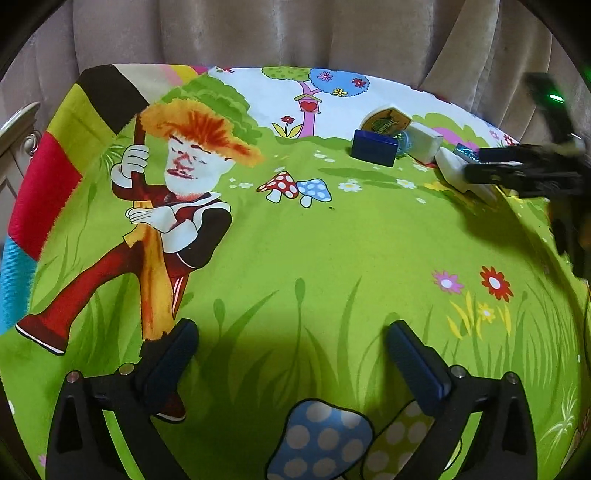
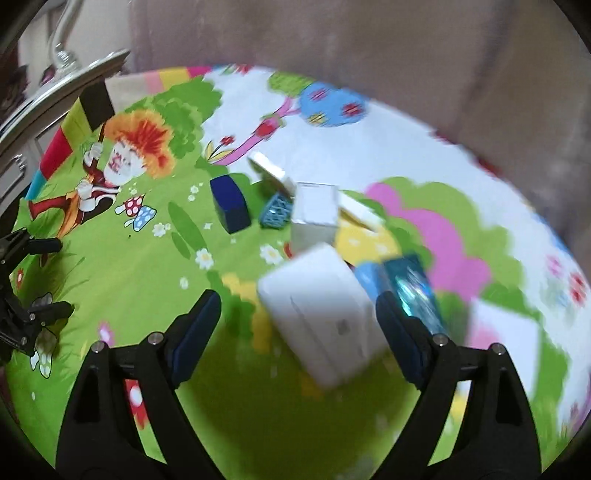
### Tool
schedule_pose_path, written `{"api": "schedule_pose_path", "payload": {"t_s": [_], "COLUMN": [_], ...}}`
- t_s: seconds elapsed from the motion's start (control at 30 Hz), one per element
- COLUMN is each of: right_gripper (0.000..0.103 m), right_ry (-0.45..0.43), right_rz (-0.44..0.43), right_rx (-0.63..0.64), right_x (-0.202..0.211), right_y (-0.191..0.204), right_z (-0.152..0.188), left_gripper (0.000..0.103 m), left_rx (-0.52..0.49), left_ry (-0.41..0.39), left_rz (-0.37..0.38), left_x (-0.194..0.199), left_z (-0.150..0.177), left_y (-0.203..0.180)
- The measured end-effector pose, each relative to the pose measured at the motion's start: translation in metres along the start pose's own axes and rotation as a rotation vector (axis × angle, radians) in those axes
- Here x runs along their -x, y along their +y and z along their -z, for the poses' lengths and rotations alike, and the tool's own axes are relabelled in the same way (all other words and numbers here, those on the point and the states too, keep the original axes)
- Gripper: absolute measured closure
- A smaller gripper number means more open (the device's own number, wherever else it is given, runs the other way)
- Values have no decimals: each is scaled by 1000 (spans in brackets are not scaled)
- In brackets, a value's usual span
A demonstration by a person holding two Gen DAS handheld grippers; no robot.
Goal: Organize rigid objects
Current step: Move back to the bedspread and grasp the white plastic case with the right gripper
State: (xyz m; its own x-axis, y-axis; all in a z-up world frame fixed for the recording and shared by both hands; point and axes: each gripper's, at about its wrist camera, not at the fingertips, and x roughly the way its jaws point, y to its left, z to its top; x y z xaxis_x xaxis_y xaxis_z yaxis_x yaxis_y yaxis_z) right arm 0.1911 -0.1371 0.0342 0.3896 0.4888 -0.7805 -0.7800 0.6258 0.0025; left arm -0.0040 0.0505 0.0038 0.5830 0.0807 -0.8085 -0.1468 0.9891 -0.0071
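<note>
A table draped in a cartoon-printed cloth (image 1: 295, 258), mostly bright green, fills both wrist views; a beige curtain (image 1: 258, 29) hangs behind it.

Left gripper (image 1: 291, 332): jaws spread wide over bare cloth, nothing between the pads. It also shows at the 9 o'clock edge of the right wrist view (image 2: 48, 277).

Right gripper (image 2: 297, 299): jaws apart, hovering over the cluster of objects. A flat white box (image 2: 321, 314) lies between the pads, close to the right-hand one, but neither pad presses on it (the frame is motion-blurred, so contact with the right pad cannot be ruled out). From the left wrist view this gripper (image 1: 476, 166) enters at about 3 o'clock.

Objects, all grouped toward 1–2 o'clock in the left wrist view:
- dark blue box (image 1: 373, 147), nearest the cloth's middle;
- small light-blue basket (image 2: 275, 212), just beside the blue box;
- round-cornered tin with a green label (image 1: 386, 120), tilted, behind them;
- upright white box (image 2: 316, 214), near the basket;
- teal box (image 2: 413, 291), just beside the flat white box at its 3 o'clock.
</note>
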Motion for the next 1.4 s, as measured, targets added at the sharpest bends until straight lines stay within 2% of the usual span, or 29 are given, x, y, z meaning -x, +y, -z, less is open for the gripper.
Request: {"api": "schedule_pose_path", "payload": {"t_s": [0.1, 0.17, 0.2, 0.27, 0.43, 0.6, 0.73, 0.8, 0.93, 1.07, 1.13, 1.17, 1.2, 1.27, 1.4], "right_gripper": [12, 10, 10, 25, 31, 32, 32, 32, 31, 31, 31, 31, 31, 31, 32], "right_ry": [81, 62, 38, 15, 14, 27, 13, -2, -15, -17, -16, -16, -16, -17, -17], "right_rz": [-19, -85, -77, -74, -6, 87, 146, 166, 175, 138, 145, 146, 145, 149, 166], "right_rx": [78, 54, 64, 57, 41, -42, -127, -149, -181, -217, -213, -213, -214, -216, -230], "right_x": [-32, -36, -35, -29, 3, 50, 80, 88, 90, 89, 88, 87, 87, 87, 87], "right_y": [-4, -13, -13, -11, 10, 42, 70, 81, 85, 77, 79, 79, 79, 79, 79], "right_z": [-5, -4, -1, 3, 38, 91, 130, 140, 143, 145, 144, 144, 144, 144, 144], "left_gripper": [0, 0, 0, 0, 0, 0, 0, 0, 0, 0, 10, 40, 50, 50, 50], "left_rx": [0, 0, 0, 0, -2, 6, -53, -68, 25, 72, 51, 31, 10, 21, 2], "left_ry": [3, 5, 6, 7, 10, 24, 57, 65, 77, 75, 29, 6, 0, 9, -23], "left_rz": [1, 3, 3, 3, 2, -6, 30, 42, -21, -56, -48, -31, -8, 57, 82], "left_x": [-1, -1, -2, -2, -3, -9, -34, -56, -106, -130, -130, -123, -113, -98, -48], "left_z": [-2, -1, -2, -3, -4, -12, -46, -75, -140, -171, -170, -167, -162, -146, -85], "left_y": [0, 0, 0, 1, 1, -5, -31, -47, -66, -81, -87, -90, -93, -91, -80]}}
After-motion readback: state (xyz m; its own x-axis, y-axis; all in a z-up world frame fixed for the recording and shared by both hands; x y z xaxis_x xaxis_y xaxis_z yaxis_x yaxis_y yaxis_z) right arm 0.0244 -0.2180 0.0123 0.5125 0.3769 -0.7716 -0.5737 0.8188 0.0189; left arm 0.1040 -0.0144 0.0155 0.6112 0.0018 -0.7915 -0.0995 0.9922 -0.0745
